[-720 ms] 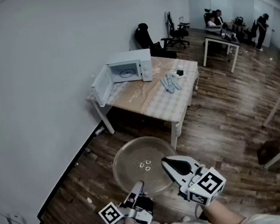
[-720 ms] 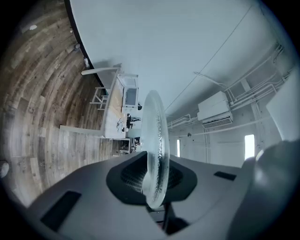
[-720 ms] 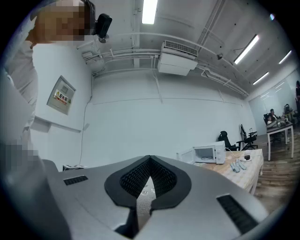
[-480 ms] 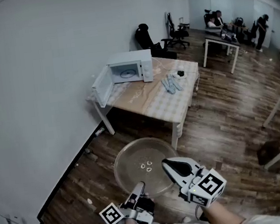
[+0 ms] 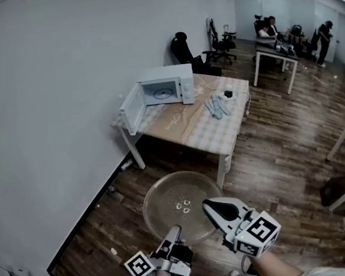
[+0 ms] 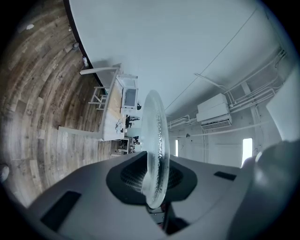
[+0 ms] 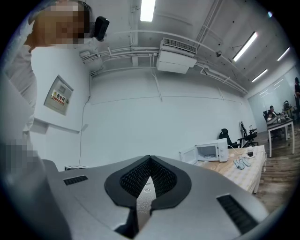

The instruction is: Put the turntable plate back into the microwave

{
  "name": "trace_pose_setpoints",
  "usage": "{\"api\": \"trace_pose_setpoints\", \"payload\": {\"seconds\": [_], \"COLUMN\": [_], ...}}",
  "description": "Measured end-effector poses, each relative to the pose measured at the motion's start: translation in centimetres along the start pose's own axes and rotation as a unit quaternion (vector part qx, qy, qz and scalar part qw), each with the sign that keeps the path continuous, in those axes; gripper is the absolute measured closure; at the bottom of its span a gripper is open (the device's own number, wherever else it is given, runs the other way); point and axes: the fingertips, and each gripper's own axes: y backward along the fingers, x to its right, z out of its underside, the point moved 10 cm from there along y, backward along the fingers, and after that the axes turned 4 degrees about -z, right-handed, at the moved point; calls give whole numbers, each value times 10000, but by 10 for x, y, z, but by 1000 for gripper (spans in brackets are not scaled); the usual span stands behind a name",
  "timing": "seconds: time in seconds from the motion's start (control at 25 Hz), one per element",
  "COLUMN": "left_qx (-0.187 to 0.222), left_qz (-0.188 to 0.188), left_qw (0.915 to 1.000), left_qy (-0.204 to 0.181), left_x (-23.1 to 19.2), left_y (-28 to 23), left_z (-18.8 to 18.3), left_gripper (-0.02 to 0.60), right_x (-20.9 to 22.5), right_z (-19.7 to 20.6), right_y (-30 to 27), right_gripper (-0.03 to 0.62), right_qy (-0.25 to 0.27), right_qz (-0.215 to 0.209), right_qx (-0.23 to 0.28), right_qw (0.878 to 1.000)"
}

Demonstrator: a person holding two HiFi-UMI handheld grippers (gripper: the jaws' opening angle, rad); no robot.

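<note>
No word or number can be read anywhere in these views. In the right gripper view a small placard [image 7: 58, 96] hangs on the white wall [image 7: 140, 126]; it carries red print above a dark band, too small and blurred to make out. In the head view the cubes on the left gripper [image 5: 172, 233] and the right gripper [image 5: 211, 207] each bear a black-and-white square marker [image 5: 138, 266], a coded pattern and not lettering.

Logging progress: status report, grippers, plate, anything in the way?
Left gripper, right gripper shut on turntable plate. Microwave open on table, not reached. Nothing in the way.
</note>
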Motion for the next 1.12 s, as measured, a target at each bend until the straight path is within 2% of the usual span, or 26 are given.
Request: {"api": "trace_pose_setpoints", "payload": {"seconds": [0.28, 0.6, 0.88, 1.12], "left_qx": [-79, -137, -95, -47], "left_qz": [20, -13, 15, 56], "left_qw": [10000, 9999, 9999, 10000], "left_qy": [-54, -31, 51, -21], "left_x": [4, 0, -5, -8], "left_y": [3, -13, -42, -83], "left_z": [-30, -55, -81, -125], "left_gripper": [549, 546, 546, 546], "right_x": [-12, -4, 25, 67], "right_z": [2, 5, 4, 3], "right_y": [-23, -45, -72, -119], "right_gripper": [560, 560, 560, 560], "right_qy": [139, 167, 100, 55], "right_qz": [111, 274, 233, 88], "right_qx": [179, 226, 247, 276], "right_qw": [9997, 9992, 9994, 9996]}}
